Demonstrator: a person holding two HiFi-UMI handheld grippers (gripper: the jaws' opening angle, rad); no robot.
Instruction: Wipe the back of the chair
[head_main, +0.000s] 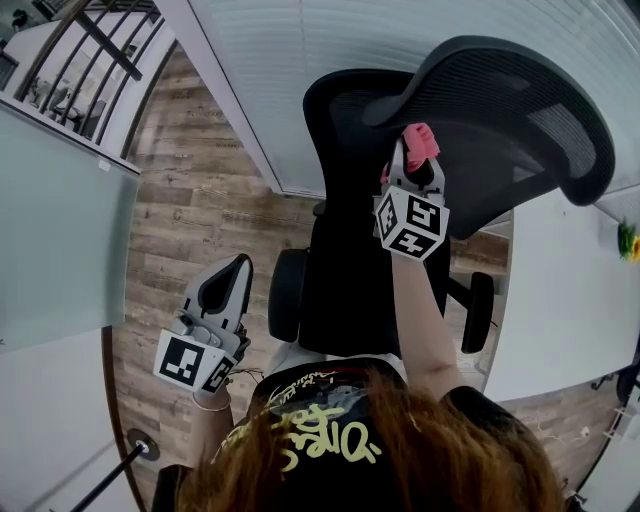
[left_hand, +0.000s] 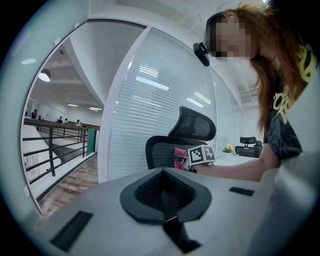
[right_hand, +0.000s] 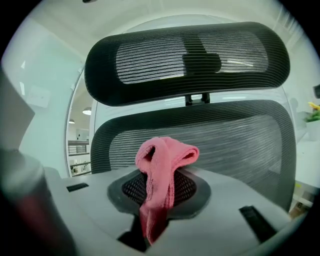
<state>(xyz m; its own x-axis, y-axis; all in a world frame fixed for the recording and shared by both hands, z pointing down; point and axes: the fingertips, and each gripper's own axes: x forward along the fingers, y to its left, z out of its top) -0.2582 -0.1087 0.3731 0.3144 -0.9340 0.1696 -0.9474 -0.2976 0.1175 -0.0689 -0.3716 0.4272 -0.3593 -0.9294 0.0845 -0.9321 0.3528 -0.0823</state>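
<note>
Head view: black mesh chair (head_main: 345, 260) ahead on wooden floor (head_main: 190, 190). Up at the upper part of the chair back (head_main: 340, 130), just under the headrest (head_main: 500, 100), right tongs (head_main: 418, 150) with pink cloth (head_main: 422, 138) at the tip. Low on the left, left tongs (head_main: 232, 278), well apart from chair.

Left gripper view: tongs pressed together, nothing between them; chair and cloth off in the distance.

Right gripper view: tongs clamped on the folded pink cloth, bunched loop sticking up, mesh of chair back close behind; contact with mesh unclear.
</note>
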